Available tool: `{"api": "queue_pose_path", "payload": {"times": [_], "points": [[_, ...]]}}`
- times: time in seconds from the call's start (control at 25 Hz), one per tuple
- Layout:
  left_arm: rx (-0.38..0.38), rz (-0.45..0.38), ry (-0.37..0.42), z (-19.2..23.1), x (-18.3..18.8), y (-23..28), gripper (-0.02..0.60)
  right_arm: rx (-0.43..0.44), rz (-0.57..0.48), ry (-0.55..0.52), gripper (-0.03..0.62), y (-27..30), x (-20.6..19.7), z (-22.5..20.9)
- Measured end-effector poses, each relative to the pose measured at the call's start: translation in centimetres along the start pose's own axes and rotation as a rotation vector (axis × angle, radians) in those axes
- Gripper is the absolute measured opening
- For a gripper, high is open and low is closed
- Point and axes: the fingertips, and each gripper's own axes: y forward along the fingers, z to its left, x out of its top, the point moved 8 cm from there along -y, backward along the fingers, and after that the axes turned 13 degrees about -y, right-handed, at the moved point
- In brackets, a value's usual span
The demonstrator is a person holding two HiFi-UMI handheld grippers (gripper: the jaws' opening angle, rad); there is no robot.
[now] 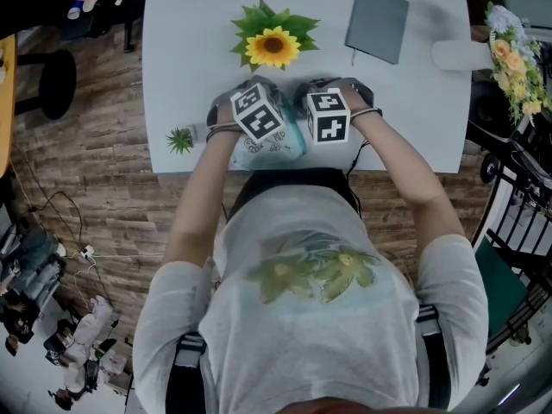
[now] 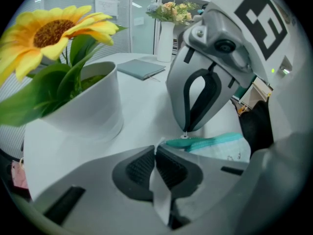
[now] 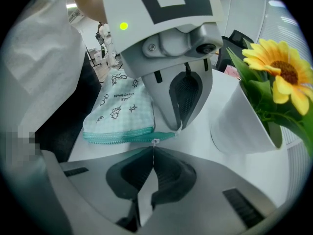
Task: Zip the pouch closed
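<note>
Your left gripper [image 2: 156,148] has its jaws pressed together on a small white tab [image 3: 179,128] at one end of the pouch [image 3: 122,109]. Nothing else is between its pads. Your right gripper [image 3: 153,150] faces it from the other side, jaws also fully together, nipping the little silver zipper pull [image 3: 155,142] right at their tips.

The two sets of tips nearly meet, tab and pull just beside each other. The pouch, mint green with small printed doodles, lies flat on the white table [image 1: 190,41] at its near edge, directly under both of your grippers in the head view. From the right gripper view it spreads away to the left of the jaws, with its teal zipper [image 3: 122,137] running along the edge closest to you and ending at the pull. From the left gripper view that same zipper trails off to the right, behind the right gripper's tips.

A sunflower [image 1: 272,47] in a white pot [image 2: 93,106] stands near the pouch, further in on the table, apart from it. A grey notebook [image 1: 377,21] lies well apart toward the far right.
</note>
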Motion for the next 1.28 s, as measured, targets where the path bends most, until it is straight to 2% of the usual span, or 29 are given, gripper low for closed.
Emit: {"api": "queue_pose_path", "payload": {"times": [0.84, 1.28], "points": [[0.004, -0.001, -0.013, 0.16, -0.05, 0.02, 0.015, 0.030, 0.002, -0.003, 0.018, -0.03, 0.24, 0.68], [0.008, -0.005, -0.019, 0.17, -0.09, 0.00, 0.015, 0.050, 0.030, -0.043, 0.018, -0.05, 0.63, 0.95]]}}
